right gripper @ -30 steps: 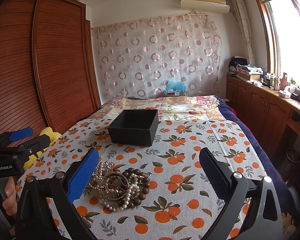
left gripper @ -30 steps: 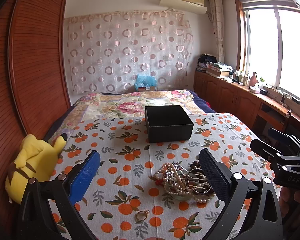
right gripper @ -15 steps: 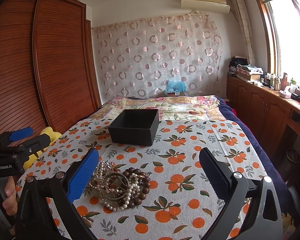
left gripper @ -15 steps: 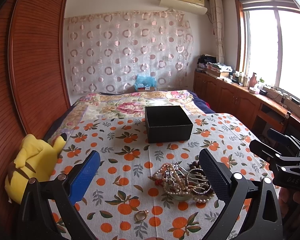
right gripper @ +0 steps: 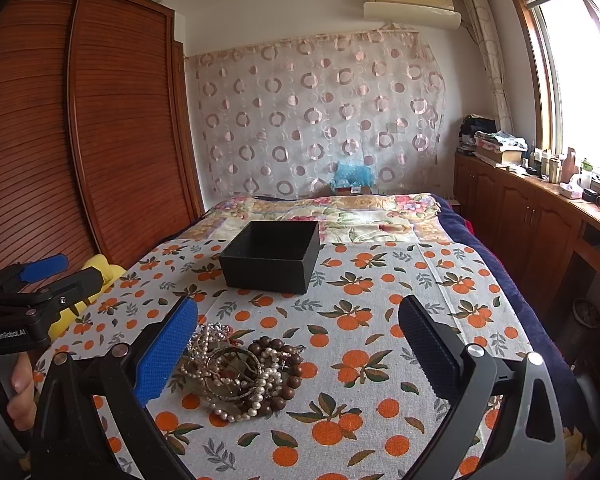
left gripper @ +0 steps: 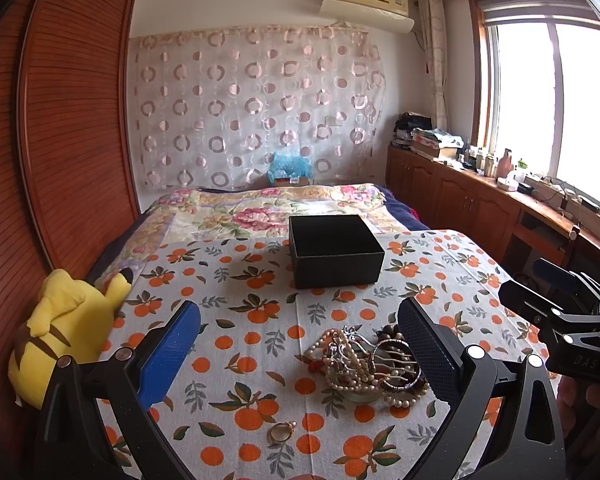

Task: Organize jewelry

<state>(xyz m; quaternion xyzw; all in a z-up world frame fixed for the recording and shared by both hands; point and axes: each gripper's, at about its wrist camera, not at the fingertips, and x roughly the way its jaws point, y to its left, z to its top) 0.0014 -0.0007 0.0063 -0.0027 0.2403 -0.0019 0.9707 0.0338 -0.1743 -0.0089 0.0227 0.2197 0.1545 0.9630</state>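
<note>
A tangled pile of jewelry (left gripper: 366, 362), with pearl strands, brown beads and bangles, lies on the orange-print cloth (left gripper: 256, 308). It also shows in the right wrist view (right gripper: 240, 368). A small gold ring (left gripper: 281, 432) lies apart, nearer me. An open black box (left gripper: 334, 250) stands beyond the pile; it also shows in the right wrist view (right gripper: 272, 254). My left gripper (left gripper: 300, 344) is open and empty, hovering just short of the pile. My right gripper (right gripper: 298, 344) is open and empty, with the pile by its left finger.
A yellow plush toy (left gripper: 60, 328) lies at the bed's left edge against the wooden wardrobe (left gripper: 72, 132). A floral quilt (left gripper: 268, 208) covers the far bed. Wooden cabinets (left gripper: 460, 196) run along the right under the window.
Both views have barely shifted. Both grippers stay open and the jewelry and box have not moved.
</note>
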